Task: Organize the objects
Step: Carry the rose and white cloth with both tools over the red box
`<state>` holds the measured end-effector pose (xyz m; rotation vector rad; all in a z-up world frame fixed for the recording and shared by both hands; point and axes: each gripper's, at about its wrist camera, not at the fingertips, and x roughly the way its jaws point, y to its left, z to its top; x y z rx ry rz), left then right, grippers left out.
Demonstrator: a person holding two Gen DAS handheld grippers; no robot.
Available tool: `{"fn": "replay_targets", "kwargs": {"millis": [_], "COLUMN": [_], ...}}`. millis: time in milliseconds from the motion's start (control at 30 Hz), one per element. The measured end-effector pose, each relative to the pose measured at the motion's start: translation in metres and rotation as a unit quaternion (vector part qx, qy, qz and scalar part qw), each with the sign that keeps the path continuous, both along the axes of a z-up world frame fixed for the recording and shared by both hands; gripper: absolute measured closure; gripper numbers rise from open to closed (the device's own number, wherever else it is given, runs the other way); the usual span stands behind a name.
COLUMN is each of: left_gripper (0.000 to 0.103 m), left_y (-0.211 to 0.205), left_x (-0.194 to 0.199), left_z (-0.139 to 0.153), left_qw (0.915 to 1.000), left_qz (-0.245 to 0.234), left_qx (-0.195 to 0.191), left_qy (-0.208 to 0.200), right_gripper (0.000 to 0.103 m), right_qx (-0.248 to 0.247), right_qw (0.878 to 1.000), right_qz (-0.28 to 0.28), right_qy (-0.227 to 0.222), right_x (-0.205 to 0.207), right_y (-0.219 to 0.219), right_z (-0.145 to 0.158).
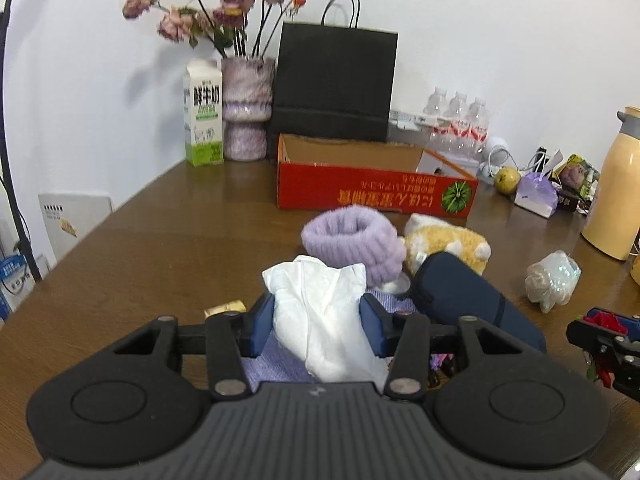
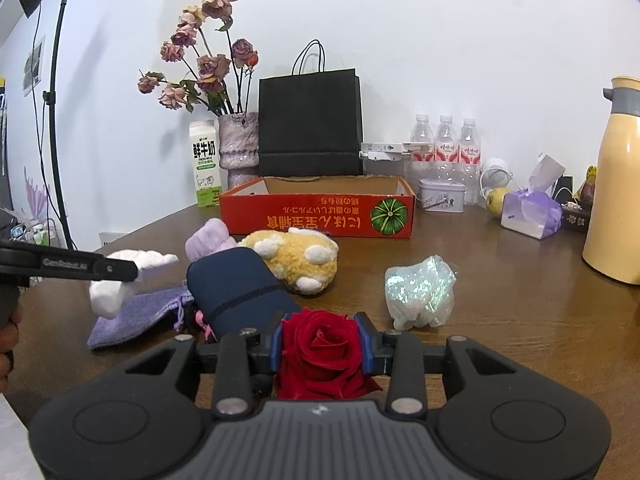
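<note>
Left gripper (image 1: 318, 320): blue pads clenched on one crumpled white tissue wad (image 1: 324, 320), held above the brown wooden table (image 1: 160, 248). Under it, one flat lilac knitted drawstring pouch (image 2: 136, 320) lies on the tabletop.

Right gripper (image 2: 322, 344): pads clamped on one red rose bloom (image 2: 320, 348), low over the near table edge.

Loose items mid-table, counted: one fluffy lilac headband ring (image 1: 352, 240); one yellow-and-white plush toy (image 2: 296, 260) lying just behind one dark navy soft case (image 2: 236, 288); one crinkled iridescent plastic bag (image 2: 420, 292), set apart to the right; one small gold-wrapped piece (image 1: 226, 307) beside the left finger.

Back row: one shallow red cardboard box (image 2: 316, 216), open-topped, what shows of its interior looks empty; one black paper carrier bag (image 2: 310, 124) behind it; one mottled lilac vase (image 2: 240, 148) of dried pink roses; one green-and-white milk carton (image 2: 206, 164); three clear water bottles (image 2: 446, 148); one small printed tin (image 2: 442, 196); one yellow-green fruit (image 2: 496, 200); one lilac tissue pack (image 2: 528, 212); one cream thermos jug (image 2: 616, 184) at the right edge.

Open room: bare tabletop on the left side up to the wall corner, and between the plastic bag and the jug. The box's near wall is just behind the headband and plush toy.
</note>
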<state>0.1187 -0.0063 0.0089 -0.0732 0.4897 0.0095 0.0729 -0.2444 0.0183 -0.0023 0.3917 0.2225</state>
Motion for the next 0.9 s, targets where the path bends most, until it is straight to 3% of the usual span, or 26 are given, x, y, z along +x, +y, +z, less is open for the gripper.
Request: {"fn": "replay_targets", "kwargs": {"millis": [267,900], "left_gripper": [0.055,0.055], "left_y": [-0.008,-0.029], "left_x": [-0.004,0.031], "left_z": [0.019,0.050], "left_qw": [0.9995,0.9967], "left_qz": [-0.003,-0.012], "left_qx": [0.006,-0.028], "left_qy": [-0.030,-0.076], "right_gripper": [0.069,0.069], "right_qx": [0.002,0.022], "right_qw": [1.000,0.998], "right_qz": [0.004,0.010], "right_qy": [-0.019,-0.056], "right_x": [0.007,0.055], "right_y": [0.008,0.030], "right_z": [0.014,0.055]}}
